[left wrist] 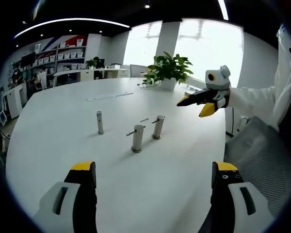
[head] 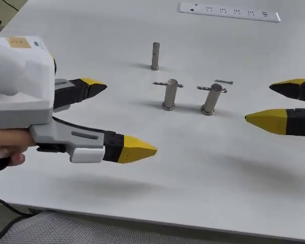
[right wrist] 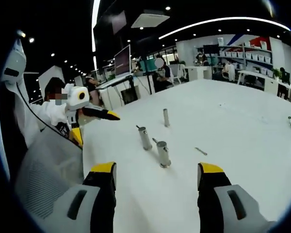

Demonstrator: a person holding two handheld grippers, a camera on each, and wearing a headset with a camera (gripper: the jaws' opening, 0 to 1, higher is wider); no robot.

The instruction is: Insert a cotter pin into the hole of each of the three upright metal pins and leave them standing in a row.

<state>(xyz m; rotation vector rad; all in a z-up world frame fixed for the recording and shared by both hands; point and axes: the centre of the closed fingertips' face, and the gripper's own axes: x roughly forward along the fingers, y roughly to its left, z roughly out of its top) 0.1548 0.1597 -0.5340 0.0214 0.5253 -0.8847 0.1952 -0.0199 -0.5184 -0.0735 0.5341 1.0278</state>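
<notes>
While the left claw (head: 119,118) and the right claw (head: 264,103) hover over the white table (head: 203,173), three upright pins stand near its middle.

- Left claw: jaws spread far apart, holding nothing, at the near left of the head view.
- Right claw: jaws likewise parted and empty, at the right edge.
- Middle pin (head: 170,94): carries the first cotter pin (head: 157,83) crosswise through the hole near its top.
- Right pin (head: 212,98): just beside the middle pin, crossed the same way by the second cotter pin (head: 203,88).
- Far pin (head: 155,56): stands apart behind them, its hole open.
- Loose cotter pin (head: 223,81): lies flat on the table just behind the right pin.
- Power strip (head: 229,11): along the far edge.
</notes>
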